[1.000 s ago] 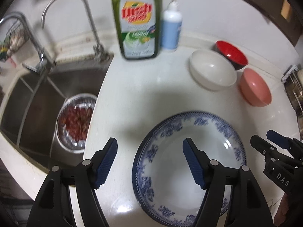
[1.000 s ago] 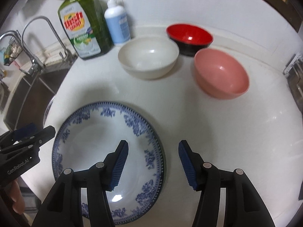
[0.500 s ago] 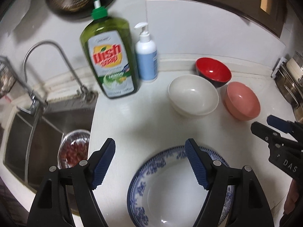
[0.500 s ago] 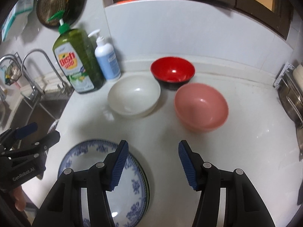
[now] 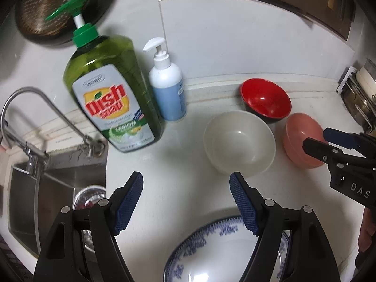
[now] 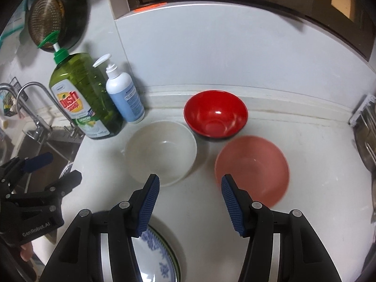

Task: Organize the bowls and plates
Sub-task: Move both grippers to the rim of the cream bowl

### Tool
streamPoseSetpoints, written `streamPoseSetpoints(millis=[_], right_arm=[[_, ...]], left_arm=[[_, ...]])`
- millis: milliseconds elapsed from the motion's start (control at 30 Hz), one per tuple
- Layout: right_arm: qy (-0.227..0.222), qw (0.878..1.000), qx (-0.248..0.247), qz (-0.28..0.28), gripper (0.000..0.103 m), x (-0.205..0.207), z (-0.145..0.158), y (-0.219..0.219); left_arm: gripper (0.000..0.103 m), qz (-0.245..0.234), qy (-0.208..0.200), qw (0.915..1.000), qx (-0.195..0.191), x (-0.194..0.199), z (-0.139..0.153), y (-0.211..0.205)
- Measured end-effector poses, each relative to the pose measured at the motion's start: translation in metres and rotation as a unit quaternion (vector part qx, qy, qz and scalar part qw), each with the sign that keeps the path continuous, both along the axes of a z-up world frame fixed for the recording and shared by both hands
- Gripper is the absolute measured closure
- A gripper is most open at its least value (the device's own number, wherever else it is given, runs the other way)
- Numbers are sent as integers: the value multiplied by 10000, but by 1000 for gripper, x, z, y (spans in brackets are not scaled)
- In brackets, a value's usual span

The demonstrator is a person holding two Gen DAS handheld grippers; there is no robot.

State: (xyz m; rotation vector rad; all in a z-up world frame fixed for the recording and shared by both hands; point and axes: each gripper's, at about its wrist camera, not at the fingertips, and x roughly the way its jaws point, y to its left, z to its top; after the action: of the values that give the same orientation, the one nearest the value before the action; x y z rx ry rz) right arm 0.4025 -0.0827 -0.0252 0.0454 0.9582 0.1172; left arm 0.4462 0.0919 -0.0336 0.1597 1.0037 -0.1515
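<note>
The left hand-held gripper (image 5: 185, 202) hangs over the bench (image 5: 183, 164) with its jaws wide and nothing between them; the right hand-held gripper (image 6: 189, 203) stands narrower, also empty, above bare bench between the white bowl (image 6: 162, 155) and the pink bowl (image 6: 252, 169). The blue-patterned plate (image 5: 211, 253) lies nearest, cut off by the lower edge in both views and partly hidden behind the fingers; whether more than one plate is stacked there cannot be told. All three bowls sit upright and empty: white to the left, pink to the right, the red bowl (image 6: 216, 115) farther back between them by the wall. From the left wrist the right gripper covers part of the pink bowl. Far left stand a soap bottle (image 5: 112, 98) and a pump bottle (image 5: 168, 87), touching or nearly so. In the sink (image 5: 35, 188) a metal basin (image 5: 88, 195) holds something red, mostly hidden. A rack (image 5: 359, 98) at the right edge is cut off.
</note>
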Motion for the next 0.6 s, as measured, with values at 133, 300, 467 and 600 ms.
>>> streamPoseSetpoints(millis=[133, 300, 467, 600], right_arm=[[-8, 10000, 2, 66, 47, 17, -6, 0], [66, 9999, 72, 133, 48, 33, -19, 0], [213, 9993, 270, 142, 52, 48, -37, -2], [288, 9989, 329, 164, 56, 57, -47, -2]], left_arm=[[28, -121, -55, 9999, 18, 13, -3, -4], [28, -189, -7, 9998, 39, 30, -16, -9], [28, -325, 67, 9994, 53, 44, -33, -16], [31, -357, 180, 9992, -4, 55, -47, -16]])
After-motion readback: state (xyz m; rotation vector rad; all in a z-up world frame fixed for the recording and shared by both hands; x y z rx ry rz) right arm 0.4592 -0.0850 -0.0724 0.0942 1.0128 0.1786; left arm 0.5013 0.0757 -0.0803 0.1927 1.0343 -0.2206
